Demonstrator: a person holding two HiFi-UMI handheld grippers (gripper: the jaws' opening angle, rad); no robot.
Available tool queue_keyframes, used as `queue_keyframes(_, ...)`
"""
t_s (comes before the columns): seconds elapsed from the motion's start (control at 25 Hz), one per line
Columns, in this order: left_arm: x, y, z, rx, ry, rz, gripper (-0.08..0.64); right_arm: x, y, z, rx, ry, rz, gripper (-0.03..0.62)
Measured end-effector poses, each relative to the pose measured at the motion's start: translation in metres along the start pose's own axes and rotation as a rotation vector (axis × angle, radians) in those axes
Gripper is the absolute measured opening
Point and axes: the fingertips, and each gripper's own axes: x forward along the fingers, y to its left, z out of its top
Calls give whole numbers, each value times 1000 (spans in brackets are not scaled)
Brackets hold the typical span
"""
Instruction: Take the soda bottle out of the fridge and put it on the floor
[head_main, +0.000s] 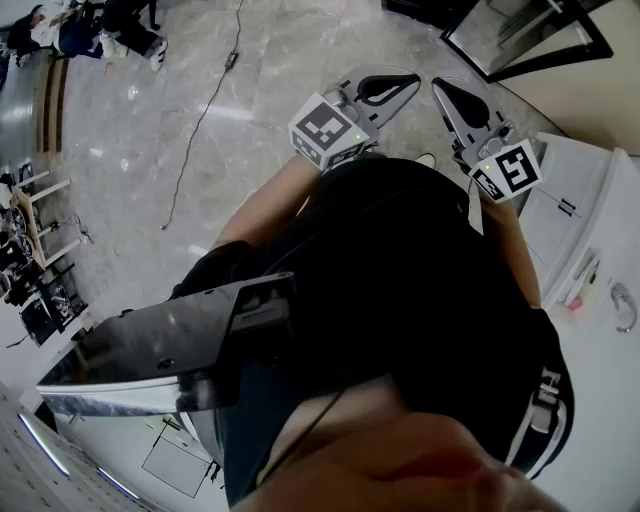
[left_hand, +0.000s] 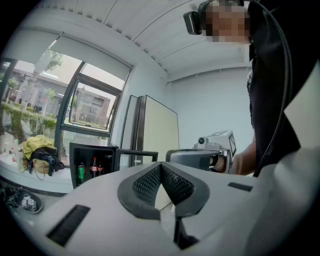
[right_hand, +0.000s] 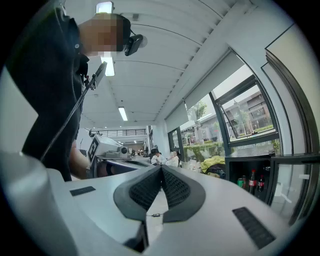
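A small black fridge (left_hand: 75, 150) stands open by the window. Inside it stand a dark soda bottle with a red label (left_hand: 93, 167), a smaller bottle (left_hand: 99, 169) and a green can (left_hand: 81, 172). The right gripper view shows the same fridge (right_hand: 245, 162) with the bottles (right_hand: 252, 181) and its glass door (right_hand: 295, 185). My left gripper (left_hand: 160, 164) and right gripper (right_hand: 161, 167) are both shut and empty. They are held up side by side, far from the fridge. In the head view, the left gripper (head_main: 412, 78) and right gripper (head_main: 440, 88) point away over the marble floor (head_main: 200, 200).
A white cabinet (head_main: 590, 250) stands at my right. A thin cable (head_main: 200, 110) runs across the floor. A yellow and black bag (left_hand: 37, 150) lies on the window ledge left of the fridge. People sit far off (right_hand: 160, 157). A black-framed panel (head_main: 530, 40) leans ahead right.
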Motion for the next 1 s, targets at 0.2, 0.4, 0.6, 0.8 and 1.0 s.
queue_keyframes(0.2, -5, -2, 4, 22, -16, 4, 0, 2, 2, 1, 0, -3, -2, 14)
queue_keyframes(0.4, -8, -1, 0, 17, -20, 9, 0, 1, 2, -1, 7, -12, -13, 14)
queue_keyframes(0.6, -12, 5, -2, -5, -33, 26, 0, 1, 3, -2, 15, -20, -9, 14)
queue_keyframes(0.8, -18, 8, -4, 1, -32, 27, 0, 5, 10, -7, 17, -23, 4, 14)
queue_keyframes(1.0, -27, 14, -3, 21, -33, 14, 0, 18, 8, -8, 74, -36, -25, 14)
